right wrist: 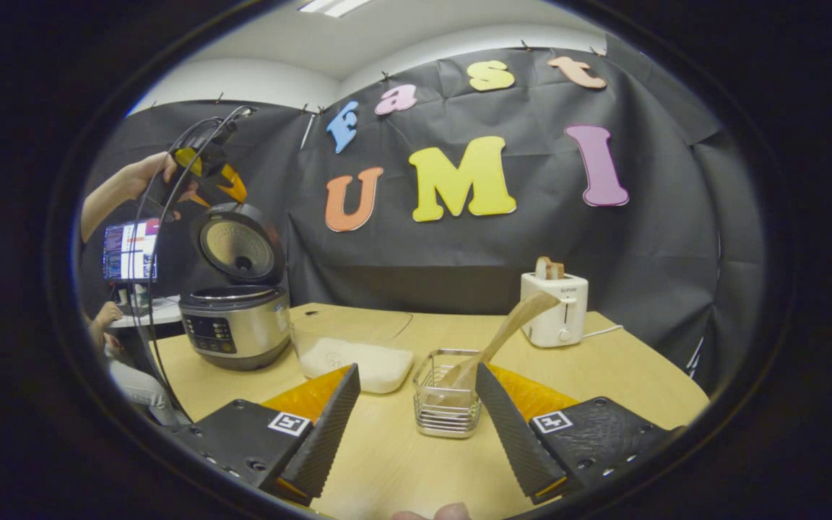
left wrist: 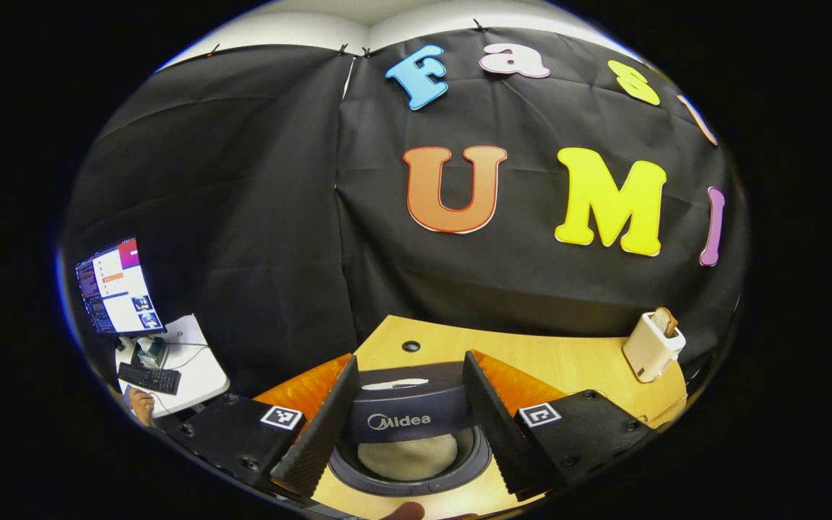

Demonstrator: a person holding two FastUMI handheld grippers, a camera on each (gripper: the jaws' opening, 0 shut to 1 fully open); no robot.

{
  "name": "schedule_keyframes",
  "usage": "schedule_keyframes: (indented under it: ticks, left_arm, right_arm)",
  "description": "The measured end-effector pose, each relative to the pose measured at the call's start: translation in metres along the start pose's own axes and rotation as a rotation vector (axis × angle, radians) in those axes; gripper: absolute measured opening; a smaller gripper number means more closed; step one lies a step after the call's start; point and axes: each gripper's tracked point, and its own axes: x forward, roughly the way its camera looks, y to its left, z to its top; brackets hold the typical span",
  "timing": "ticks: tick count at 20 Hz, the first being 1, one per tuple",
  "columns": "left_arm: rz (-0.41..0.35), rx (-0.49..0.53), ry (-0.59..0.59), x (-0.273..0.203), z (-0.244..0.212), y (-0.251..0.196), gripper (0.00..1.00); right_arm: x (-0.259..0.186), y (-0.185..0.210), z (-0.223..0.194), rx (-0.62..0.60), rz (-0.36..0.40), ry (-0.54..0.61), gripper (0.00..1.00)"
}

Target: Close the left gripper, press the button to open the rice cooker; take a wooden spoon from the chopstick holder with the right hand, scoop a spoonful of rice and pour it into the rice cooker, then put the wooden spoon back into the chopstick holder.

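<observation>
Left gripper (left wrist: 410, 412): fingers spread wide, gripping nothing; held above the rice cooker (left wrist: 410, 426), looking down on it. In the right gripper view it hangs in the air above the cooker's raised lid (right wrist: 240, 245), held by a hand (right wrist: 149, 170).
Rice cooker: near the table's (right wrist: 625, 368) left edge, lid up. In the left gripper view its rim and pot sit btwn the two fingers, not touching them.
Right gripper (right wrist: 416, 426): fingers apart, holding nothing; low over the table's front edge.
Chopstick holder (right wrist: 448, 401): wire basket, mid-table toward the front, btwn the right gripper's fingers, closer to the right-hand one; can't tell if they touch.
Wooden spoon (right wrist: 510, 328): standing tilted in the holder, leaning up and to the right above the right-hand finger, free of both fingers.
Rice tub (right wrist: 354, 357): clear, white rice inside, just right of the cooker, behind the left-hand finger.
Toaster (right wrist: 555, 307): w/ bread, toward the table's far right corner.
Monitor (right wrist: 129, 250): lit, on a side desk beyond the table's left edge.
</observation>
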Motion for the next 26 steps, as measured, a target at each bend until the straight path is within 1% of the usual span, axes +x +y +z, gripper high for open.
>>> schedule_keyframes:
  ticks: [7, 9, 11, 13, 15, 17, 18, 19, 20, 21, 22, 26]
  left_arm:
    - [-0.02, -0.017, 0.015, -0.019, -0.068, -0.012, 0.92]
    - [-0.01, 0.01, -0.013, -0.02, -0.083, -0.013, 0.92]
    - [-0.002, 0.008, -0.038, -0.02, -0.094, -0.013, 0.92]
    - [0.007, 0.012, -0.059, -0.02, -0.103, -0.015, 0.92]
    - [0.012, 0.038, -0.086, -0.019, -0.109, -0.017, 0.92]
    - [0.015, 0.03, -0.09, -0.018, -0.122, -0.016, 0.91]
    - [0.017, 0.027, -0.086, -0.017, -0.128, -0.016, 0.98]
    - [0.019, 0.029, -0.081, -0.015, -0.134, -0.016, 0.92]
    - [0.023, 0.033, -0.076, -0.014, -0.14, -0.017, 0.92]
    - [0.027, 0.028, -0.075, -0.015, -0.145, -0.017, 0.92]
    - [0.03, 0.035, -0.123, -0.017, -0.137, -0.017, 0.92]
    - [0.046, 0.023, -0.159, -0.008, -0.142, -0.024, 0.92]
  right_arm:
    - [-0.01, 0.0, 0.011, -0.008, -0.009, -0.033, 0.95]
    - [-0.012, -0.002, 0.008, -0.014, -0.013, -0.027, 0.95]
    - [-0.014, -0.01, 0.009, -0.038, -0.034, -0.03, 0.95]
    - [-0.014, -0.014, 0.011, -0.036, -0.042, -0.033, 0.95]
    - [-0.015, -0.016, 0.012, -0.03, -0.048, -0.04, 0.95]
    - [-0.012, -0.017, 0.012, -0.023, -0.05, -0.046, 0.95]
    - [-0.011, -0.016, 0.011, -0.018, -0.045, -0.038, 0.95]
    - [-0.009, -0.014, 0.008, -0.017, -0.039, -0.027, 0.92]
    - [-0.01, -0.015, 0.01, -0.013, -0.041, -0.029, 0.95]
    - [-0.01, -0.016, 0.014, -0.011, -0.043, -0.039, 0.95]
    - [-0.01, -0.019, 0.017, -0.012, -0.049, -0.047, 0.95]
    - [-0.005, -0.025, 0.016, -0.001, -0.058, -0.049, 0.95]
